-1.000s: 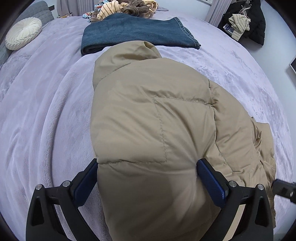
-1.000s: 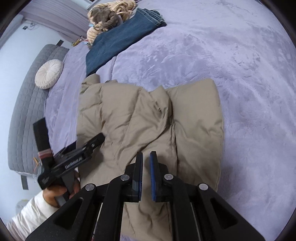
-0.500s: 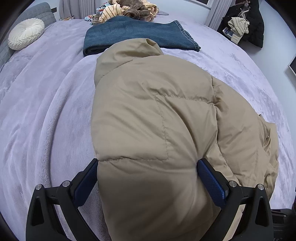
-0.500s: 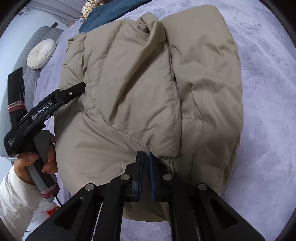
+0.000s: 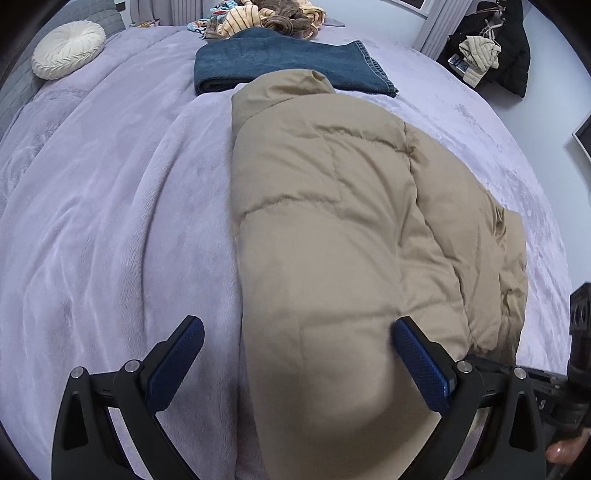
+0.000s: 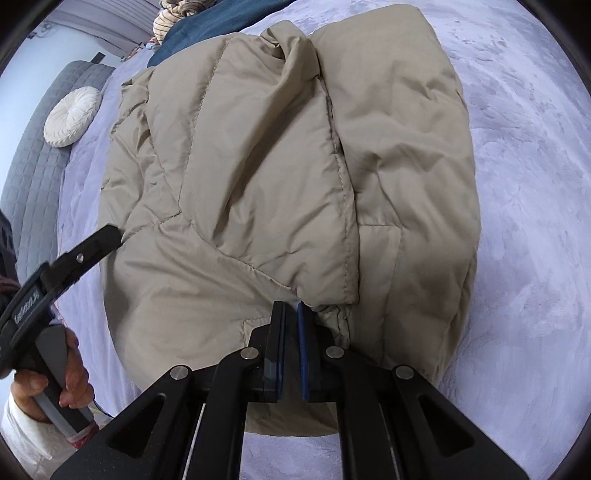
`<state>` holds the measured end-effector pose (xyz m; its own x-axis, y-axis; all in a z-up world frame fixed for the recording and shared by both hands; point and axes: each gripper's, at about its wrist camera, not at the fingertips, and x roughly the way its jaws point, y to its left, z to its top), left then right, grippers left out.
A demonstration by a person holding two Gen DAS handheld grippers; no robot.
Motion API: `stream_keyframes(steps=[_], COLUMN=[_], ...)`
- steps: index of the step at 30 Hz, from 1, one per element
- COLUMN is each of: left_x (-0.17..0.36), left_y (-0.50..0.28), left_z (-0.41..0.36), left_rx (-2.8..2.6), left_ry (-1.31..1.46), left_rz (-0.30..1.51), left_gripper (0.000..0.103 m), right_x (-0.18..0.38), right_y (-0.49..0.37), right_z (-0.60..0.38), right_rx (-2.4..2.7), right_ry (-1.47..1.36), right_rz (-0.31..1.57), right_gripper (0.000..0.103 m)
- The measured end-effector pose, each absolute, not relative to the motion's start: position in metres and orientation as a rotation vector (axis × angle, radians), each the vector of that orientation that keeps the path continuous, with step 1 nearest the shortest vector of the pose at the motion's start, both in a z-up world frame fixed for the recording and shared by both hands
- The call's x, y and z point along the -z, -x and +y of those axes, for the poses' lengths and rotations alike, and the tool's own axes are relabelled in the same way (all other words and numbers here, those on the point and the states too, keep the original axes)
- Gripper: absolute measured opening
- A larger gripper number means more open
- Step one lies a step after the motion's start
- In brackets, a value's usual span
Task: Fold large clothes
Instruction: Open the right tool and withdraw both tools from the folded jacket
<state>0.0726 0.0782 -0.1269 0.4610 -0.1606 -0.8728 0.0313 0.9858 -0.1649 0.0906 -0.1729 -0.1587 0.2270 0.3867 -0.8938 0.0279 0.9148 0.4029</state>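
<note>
A tan puffer jacket (image 5: 332, 229) lies folded lengthwise on the lavender bed; it also fills the right wrist view (image 6: 280, 177). My left gripper (image 5: 295, 332) is open, its fingers wide apart, with the jacket's near end bulging between them and pressing on the right finger (image 5: 421, 358). My right gripper (image 6: 291, 314) has its fingers nearly together at the jacket's near edge; whether cloth is pinched between them is hidden. The left gripper also shows at the left of the right wrist view (image 6: 88, 251).
Folded blue jeans (image 5: 288, 62) lie beyond the jacket's hood, with a pile of mixed clothes (image 5: 266, 14) behind. A round white cushion (image 5: 68, 50) sits far left by the grey headboard (image 6: 33, 177). Dark coats (image 5: 498, 48) hang far right. The lavender blanket (image 5: 110, 206) surrounds the jacket.
The right gripper moved in close to the jacket's near edge. The left gripper shifted left, so its left finger now stands off the jacket over the blanket.
</note>
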Motion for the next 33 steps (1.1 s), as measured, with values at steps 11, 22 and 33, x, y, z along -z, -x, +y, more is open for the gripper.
stream_keyframes(steps=[11, 22, 33], left_x=[0.138, 0.113, 0.081], left_y=[-0.042, -0.014, 0.048], left_z=[0.084, 0.071, 0.035], left_rx=[0.124, 0.100, 0.052], left_ry=[0.131, 0.098, 0.091], left_rz=[1.135, 1.135, 1.092], left_gripper=[0.103, 0.103, 0.103], right_x=[0.145, 0.120, 0.099], right_y=[-0.068, -0.045, 0.000], right_z=[-0.168, -0.175, -0.206], right_rx=[-0.214, -0.248, -0.298], right_ry=[-0.346, -0.327, -0.331], right_rz=[1.358, 1.379, 1.372], right_gripper=[0.008, 0.008, 0.008])
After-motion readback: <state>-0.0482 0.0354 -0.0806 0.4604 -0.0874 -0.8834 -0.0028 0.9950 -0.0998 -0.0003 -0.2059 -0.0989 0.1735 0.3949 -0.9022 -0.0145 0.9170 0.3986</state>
